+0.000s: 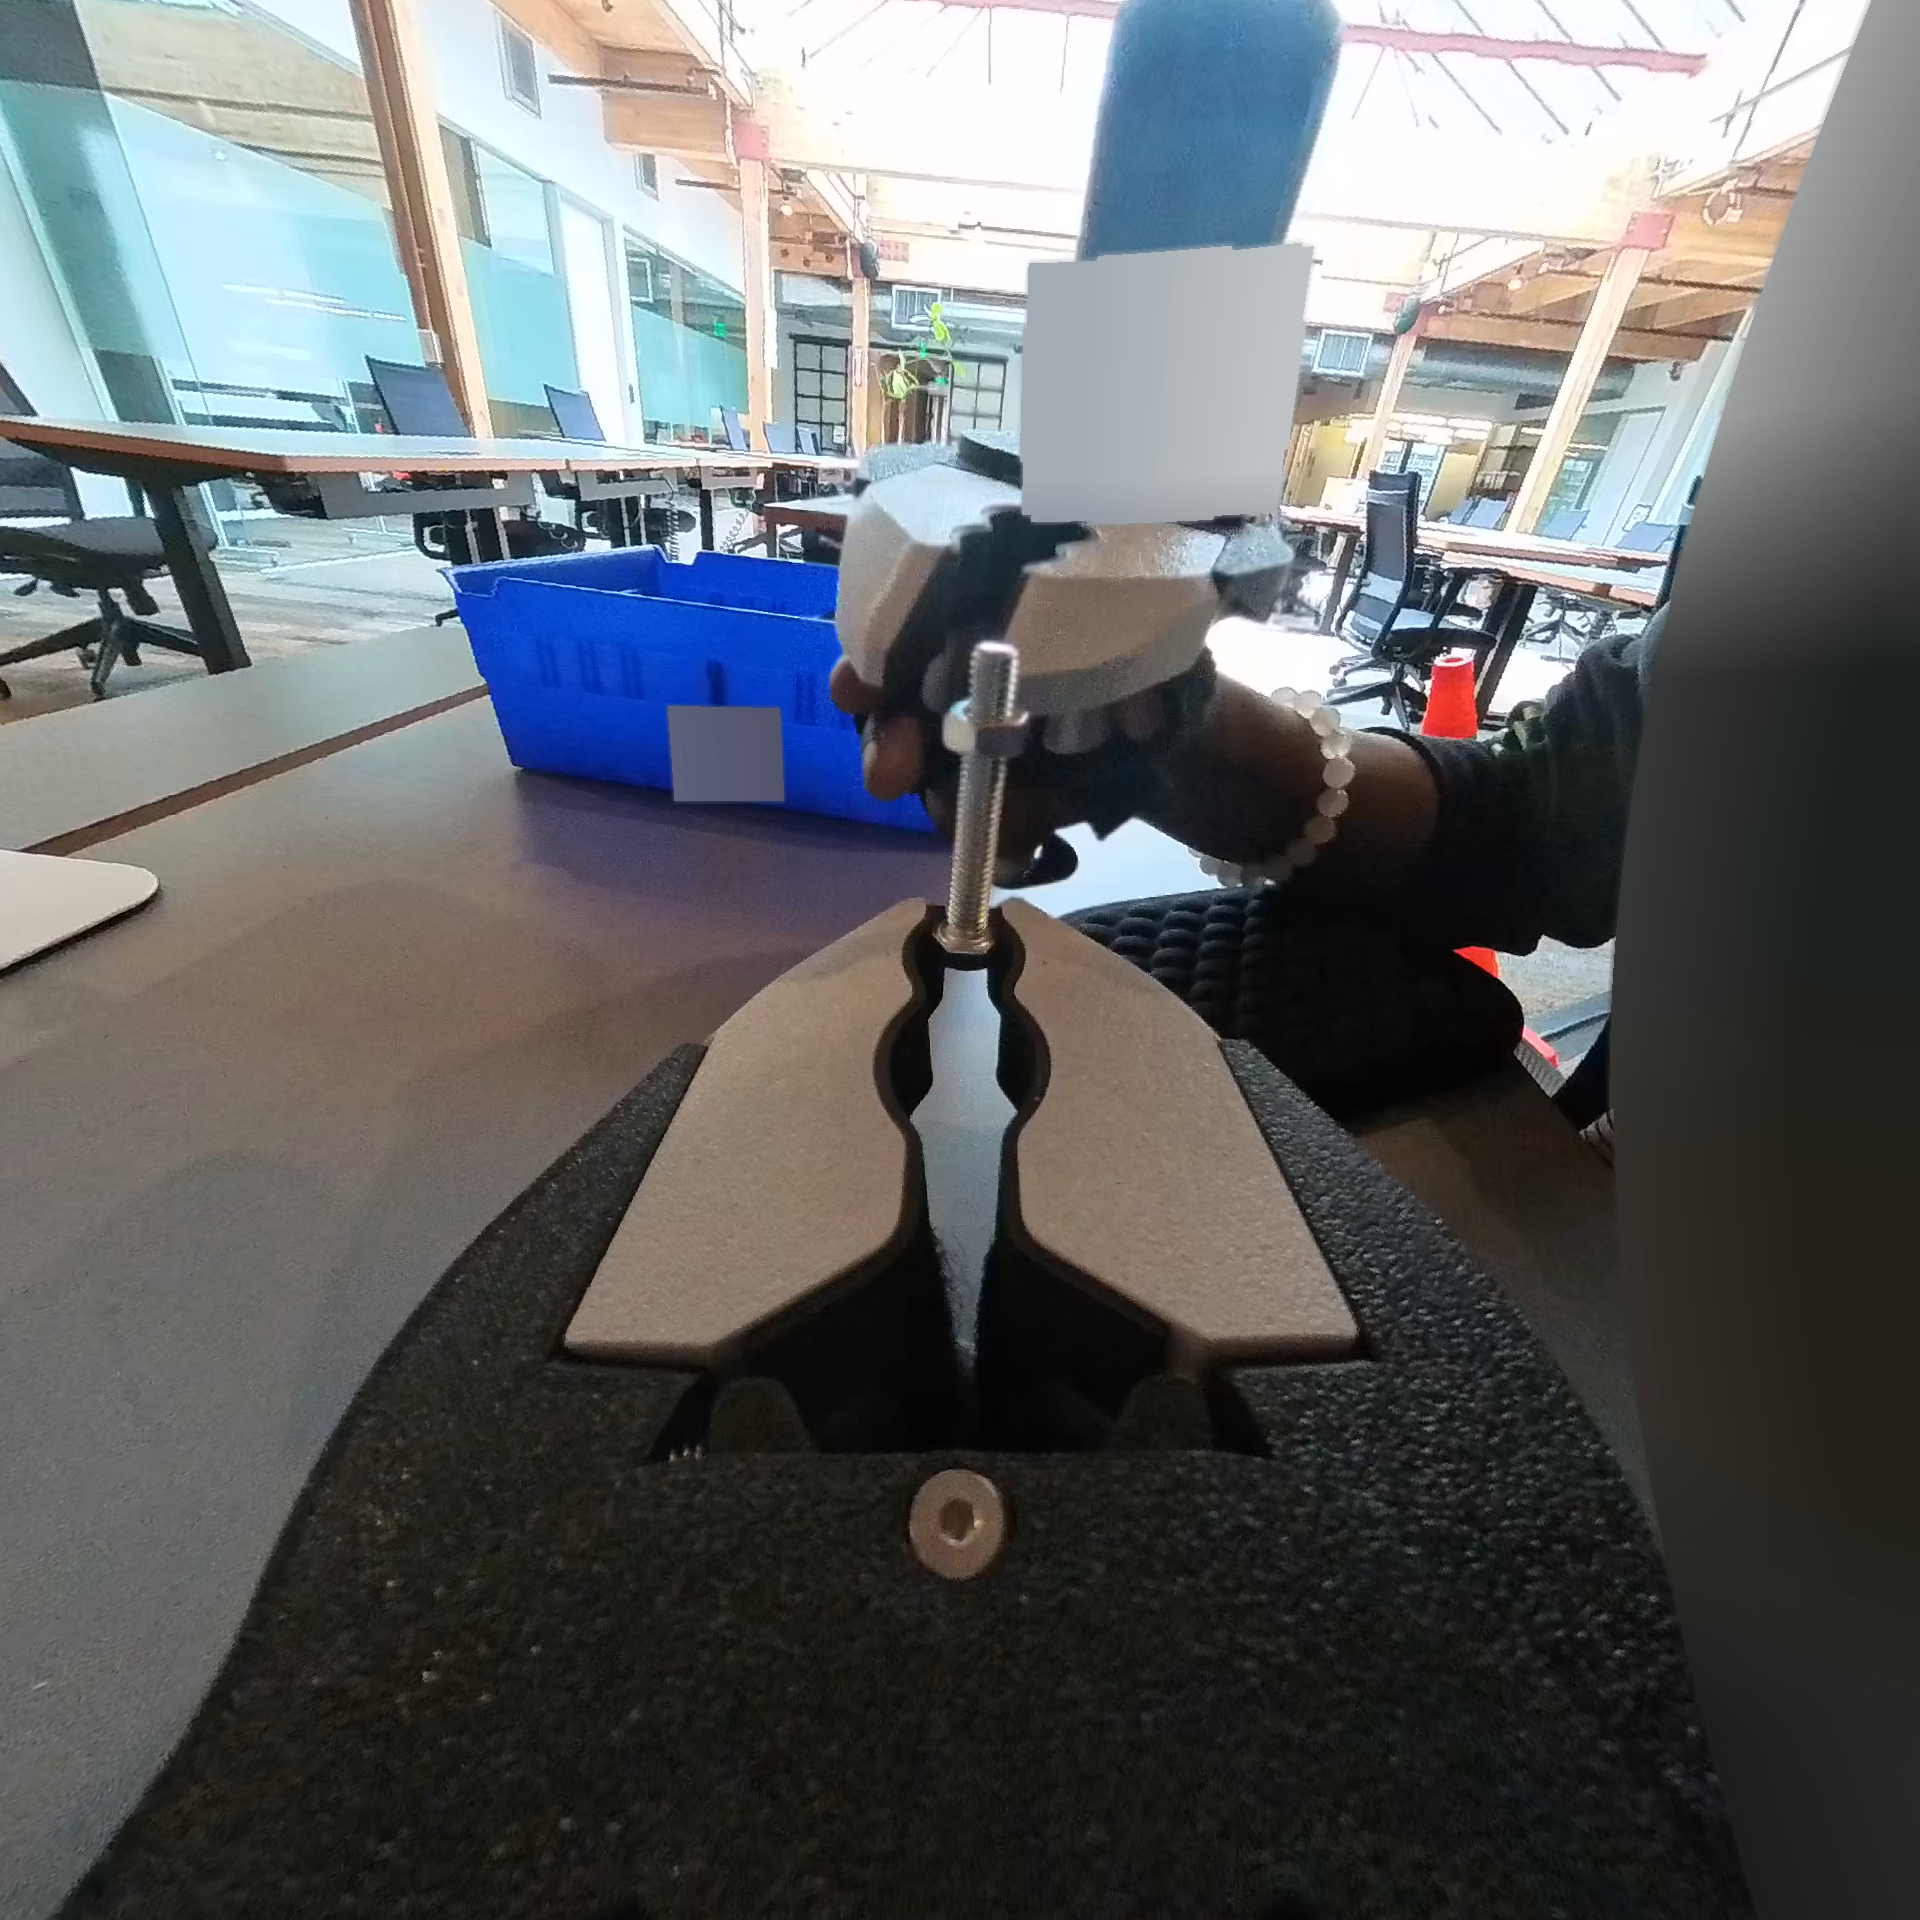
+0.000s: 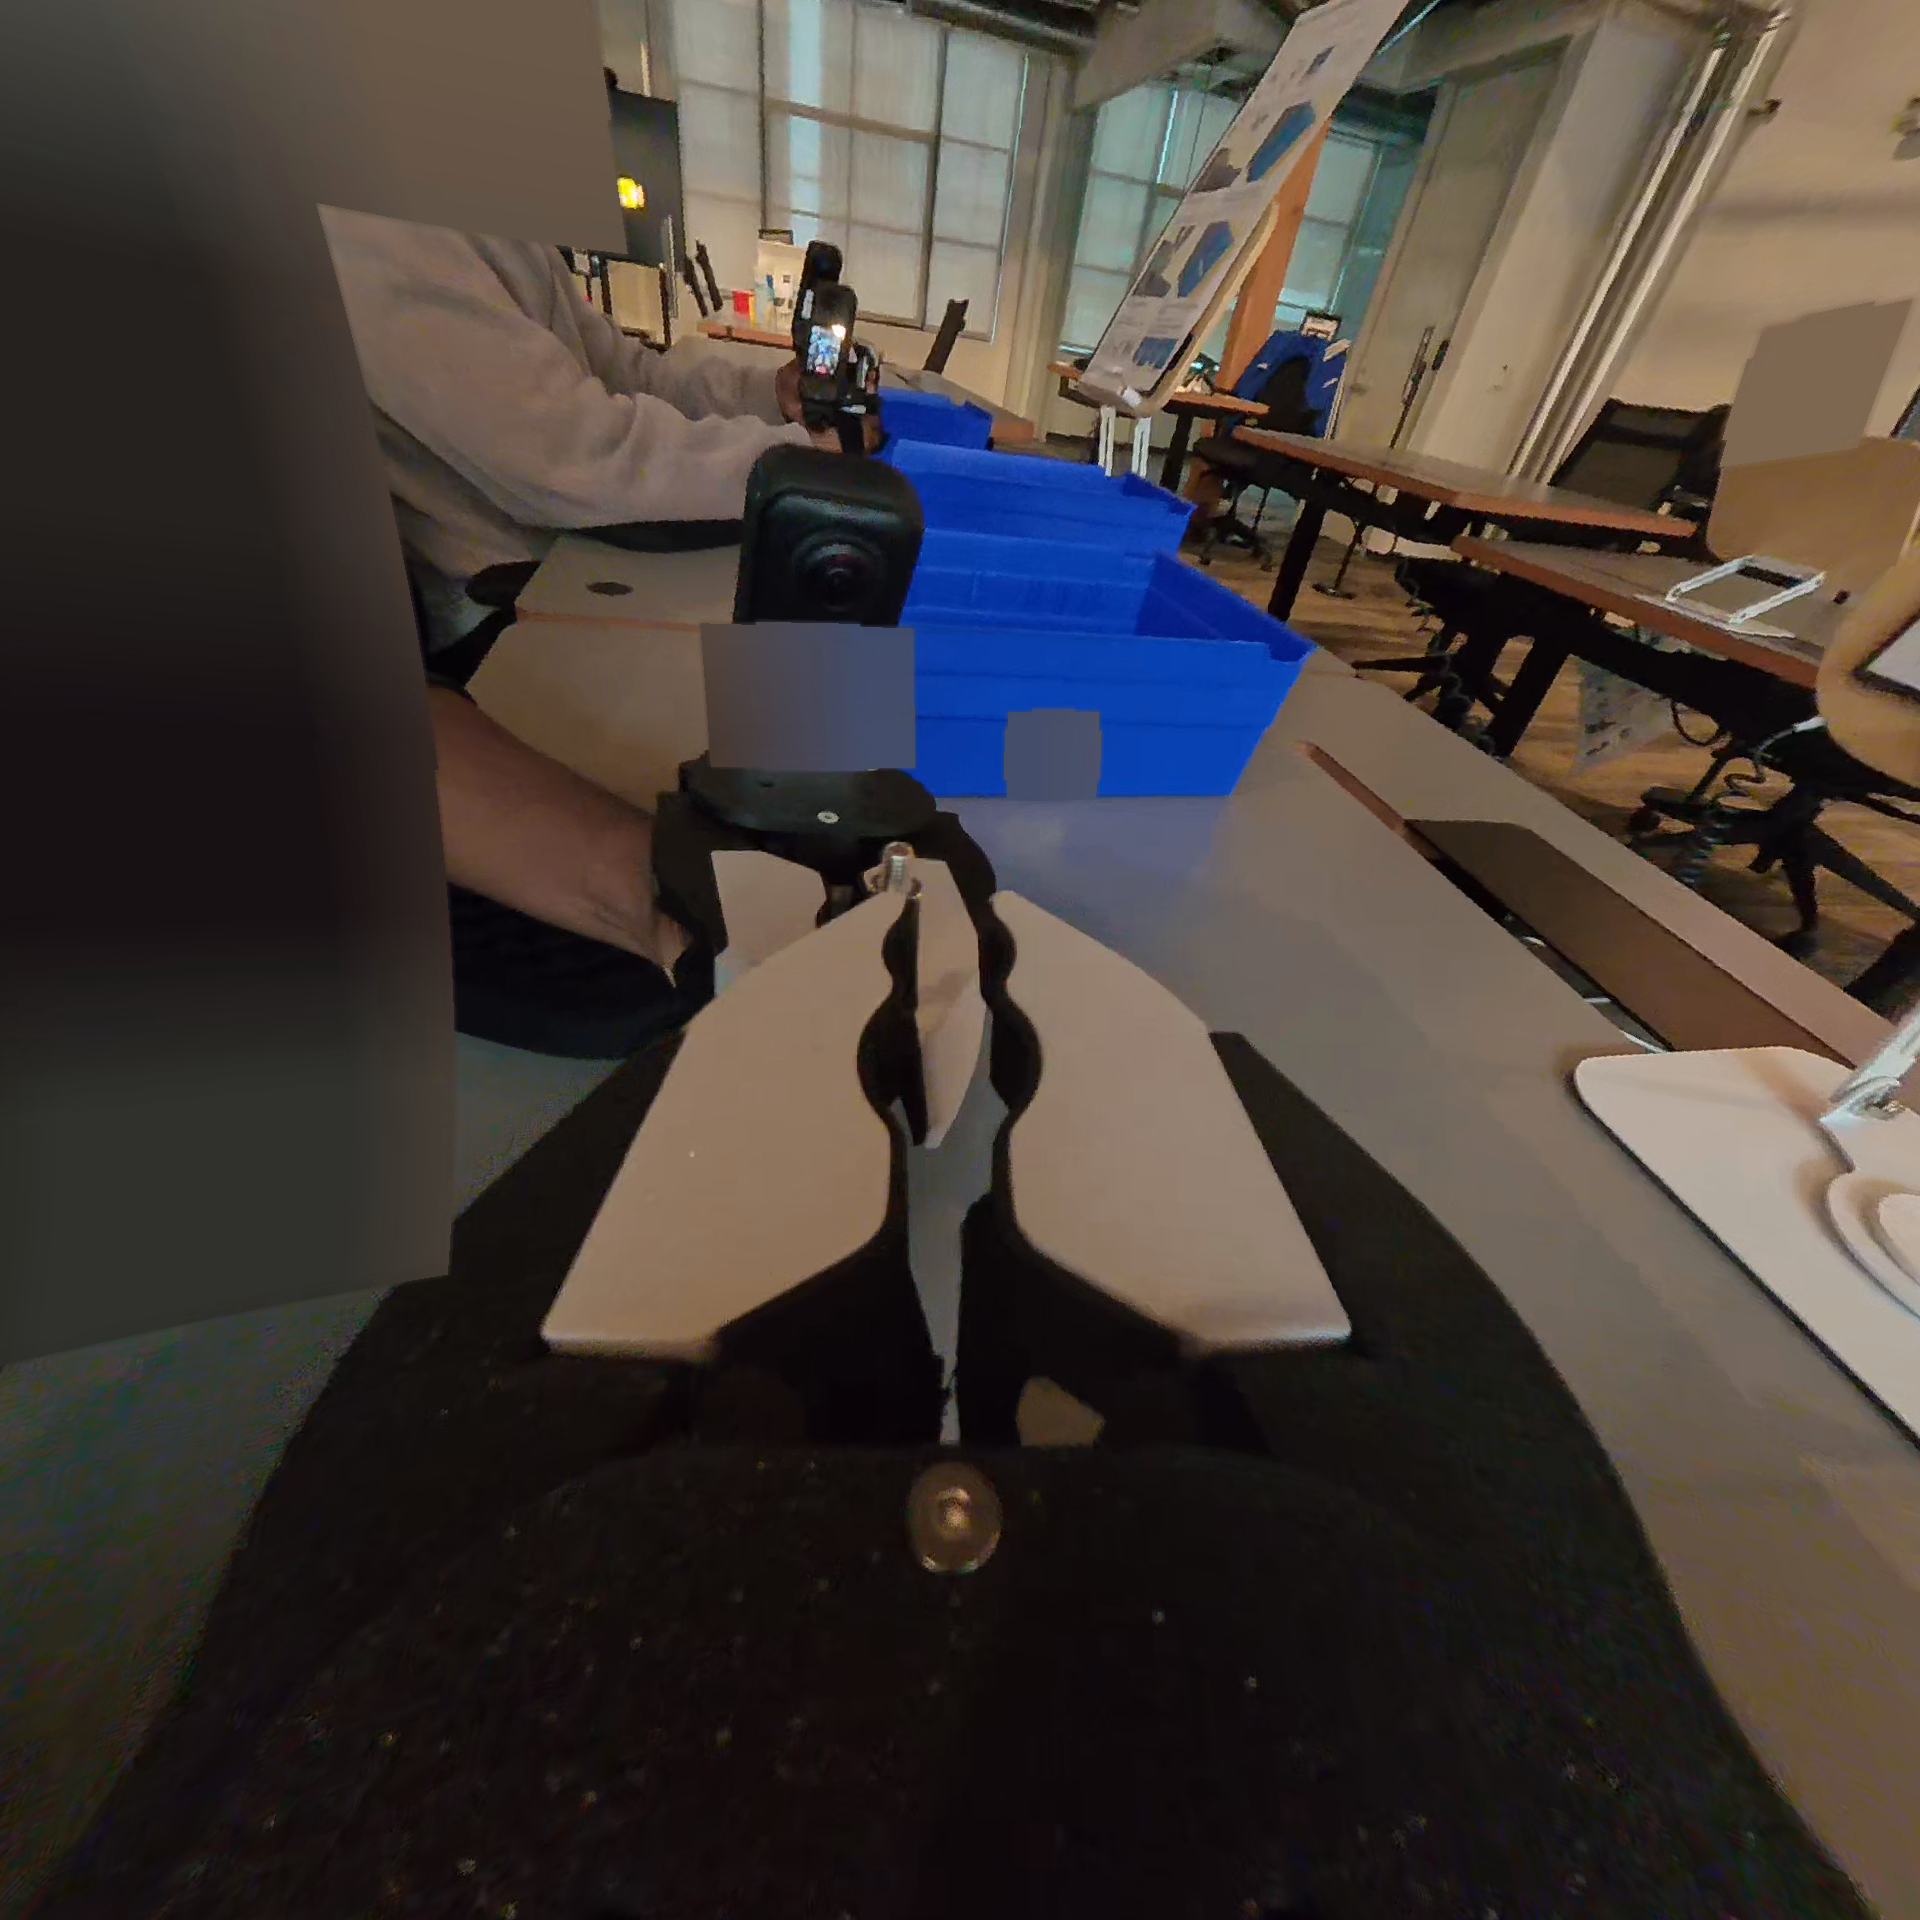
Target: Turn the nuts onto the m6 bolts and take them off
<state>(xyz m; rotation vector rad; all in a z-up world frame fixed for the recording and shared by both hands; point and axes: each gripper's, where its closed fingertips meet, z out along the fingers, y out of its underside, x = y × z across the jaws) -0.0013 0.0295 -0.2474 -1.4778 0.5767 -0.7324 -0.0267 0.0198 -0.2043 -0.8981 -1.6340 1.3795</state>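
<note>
Item: bolt (image 1: 977,800), silver, threaded, upright above the grey tabletop (image 1: 416,1039). Its head was clamped between the fingertips of the left hand-held gripper (image 1: 968,940), jaws nearly closed.

Item: nut (image 1: 987,727), silver, sitting high on the bolt's thread near the free end. The right hand-held gripper (image 2: 902,896) met it from the far side, jaws narrowed on the nut at the tips.

Item: blue bin (image 1: 644,665), on the tabletop behind the bolt.
</note>
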